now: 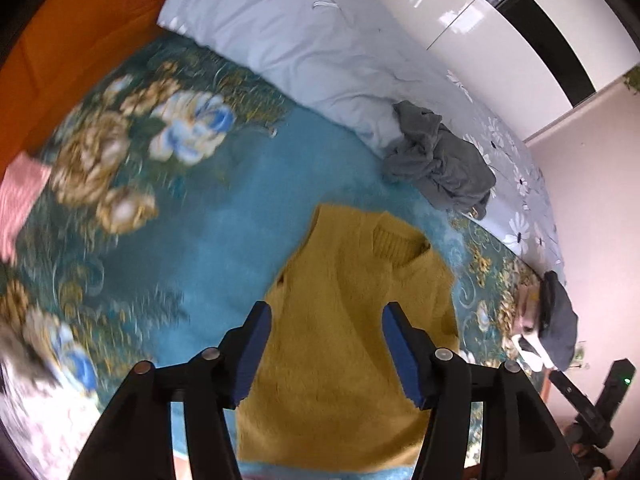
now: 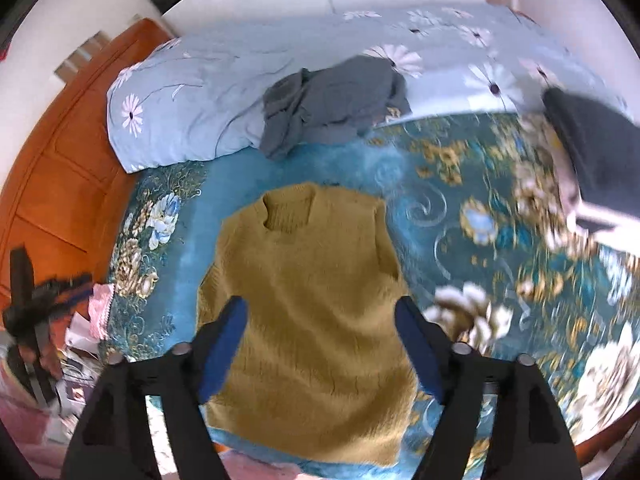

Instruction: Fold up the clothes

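Both tongs, left [image 1: 326,354] and right [image 2: 320,348], hung spread and empty above the bed [image 2: 440,216]. The yellow sweater [image 2: 308,300] lay flat mid-blanket near the front edge, sleeves seemingly tucked in. A crumpled grey garment [image 2: 332,108] sat against the pillow [image 2: 180,120]. The knit looked soft, limp and light; pinching both hem corners seemed best.

– What do the two grippers look like?
– The left gripper [image 1: 326,316] has black angular arms, round silver pins and blue pads [image 1: 254,354].
– And the right gripper [image 2: 320,312]?
– Same build: black frame, silver pins, blue pads [image 2: 418,352].
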Available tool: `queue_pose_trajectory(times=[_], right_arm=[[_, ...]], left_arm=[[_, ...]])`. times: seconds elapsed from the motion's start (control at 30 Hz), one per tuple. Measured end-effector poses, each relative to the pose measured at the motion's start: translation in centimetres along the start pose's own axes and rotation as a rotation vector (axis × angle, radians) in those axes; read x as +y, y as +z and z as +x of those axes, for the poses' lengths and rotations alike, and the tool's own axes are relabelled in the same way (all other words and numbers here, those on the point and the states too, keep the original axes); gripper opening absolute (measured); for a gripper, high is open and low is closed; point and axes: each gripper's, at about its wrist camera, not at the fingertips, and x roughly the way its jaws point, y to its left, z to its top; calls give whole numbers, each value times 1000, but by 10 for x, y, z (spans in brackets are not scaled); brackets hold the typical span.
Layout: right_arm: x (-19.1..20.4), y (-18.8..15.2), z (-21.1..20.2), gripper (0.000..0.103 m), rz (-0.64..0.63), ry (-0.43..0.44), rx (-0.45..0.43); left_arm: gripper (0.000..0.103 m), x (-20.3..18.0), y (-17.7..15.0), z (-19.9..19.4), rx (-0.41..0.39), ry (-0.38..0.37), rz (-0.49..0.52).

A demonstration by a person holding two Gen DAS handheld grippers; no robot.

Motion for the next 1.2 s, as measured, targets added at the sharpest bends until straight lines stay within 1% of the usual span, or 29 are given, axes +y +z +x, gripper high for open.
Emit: queue_pose_trajectory(times=[0.07, 0.13, 0.23, 0.3, 0.4, 0.5, 0.57, 0.63, 0.67, 0.7, 0.83, 0.9, 1.0, 1.1, 1.17, 1.2], right_arm=[[6, 19, 11, 79, -16, -39, 17], [11, 37, 28, 79, -29, -73, 43], [14, 59, 59, 79, -66, -114, 97], [12, 72, 87, 79, -75, -110, 156], [4, 88, 130, 79, -63, -109, 228], [-12, 103, 171, 79, -3, -103, 273], [-22, 111, 192, 79, 28, -108, 292], [-27, 120, 213, 79, 23, -119, 311], [-29, 124, 222, 79, 12, -125, 320], [-30, 129, 231, 79, -4, -128, 330], [-34, 143, 268, 79, -72, -117, 376], [-31, 146, 287, 79, -120, -97, 404], [-26, 143, 311, 77, -212, -91, 453], [-20, 139, 334, 72, -306, -90, 503], [-21, 136, 345, 71, -338, -101, 529], [-21, 135, 350, 67, -350, -108, 541]], left_arm=[[65, -4, 21, 18, 13, -14, 9], [66, -8, 38, 44, 44, -11, 37], [66, -12, 59, 88, 116, 6, 74], [66, -13, 72, 122, 171, 10, 88], [66, -8, 89, 170, 230, -17, 49], [66, 1, 103, 211, 271, -24, -11], [66, 6, 111, 233, 283, -16, -39], [66, 5, 118, 251, 277, 0, -20], [66, 3, 120, 257, 276, 5, 5], [66, -2, 123, 265, 279, 9, 52], [66, -27, 127, 290, 308, 1, 293], [66, -39, 127, 301, 318, -12, 405], [66, -57, 125, 320, 351, -51, 558], [67, -69, 119, 338, 390, -87, 657], [67, -74, 115, 350, 426, -110, 701], [67, -75, 113, 355, 440, -116, 718]])
